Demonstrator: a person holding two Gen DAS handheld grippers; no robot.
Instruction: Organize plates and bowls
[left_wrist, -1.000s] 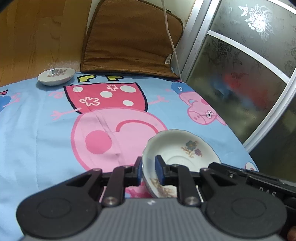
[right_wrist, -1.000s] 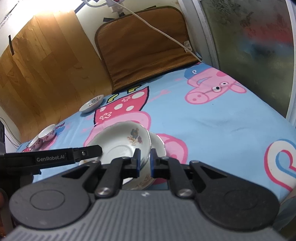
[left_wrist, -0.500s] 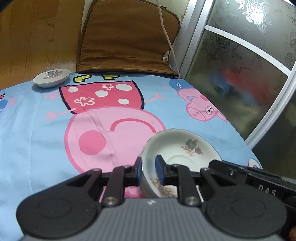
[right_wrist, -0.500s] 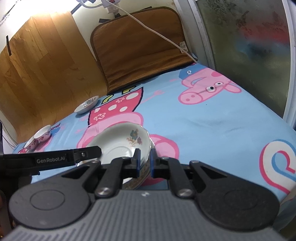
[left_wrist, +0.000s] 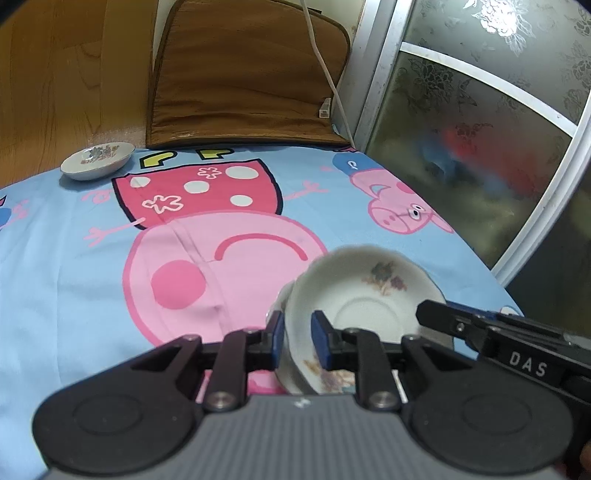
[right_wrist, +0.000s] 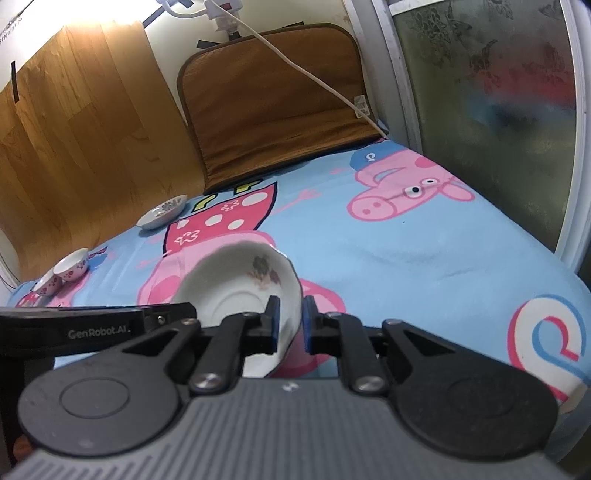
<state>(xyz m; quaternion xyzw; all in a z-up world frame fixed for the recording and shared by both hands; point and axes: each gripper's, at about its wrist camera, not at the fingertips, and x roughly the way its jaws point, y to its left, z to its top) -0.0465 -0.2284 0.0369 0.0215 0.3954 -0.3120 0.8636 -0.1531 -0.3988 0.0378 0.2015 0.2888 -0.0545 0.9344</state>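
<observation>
A white floral plate (left_wrist: 369, 295) is held tilted above the blue cartoon bedsheet (left_wrist: 74, 258). My left gripper (left_wrist: 297, 334) is shut on its left rim. My right gripper (right_wrist: 290, 323) is shut on its right rim; the plate (right_wrist: 236, 291) fills the middle of the right wrist view. A second rim edge (left_wrist: 280, 299) shows just behind the plate in the left wrist view. A small floral dish (left_wrist: 98, 160) sits at the far left of the sheet, also in the right wrist view (right_wrist: 162, 216). Two small floral bowls (right_wrist: 64, 271) sit at the far left.
A brown cushion (left_wrist: 243, 74) leans against the wall at the back, with a white cable (right_wrist: 314, 77) across it. A frosted glass door (left_wrist: 480, 129) with a metal frame borders the right edge. A wooden panel (right_wrist: 74, 129) stands at the left.
Both grippers have lifted the plate and tilted it more upright. The lower plate seen under it earlier is now nearly hidden. The view has shifted slightly toward the bed's back.
</observation>
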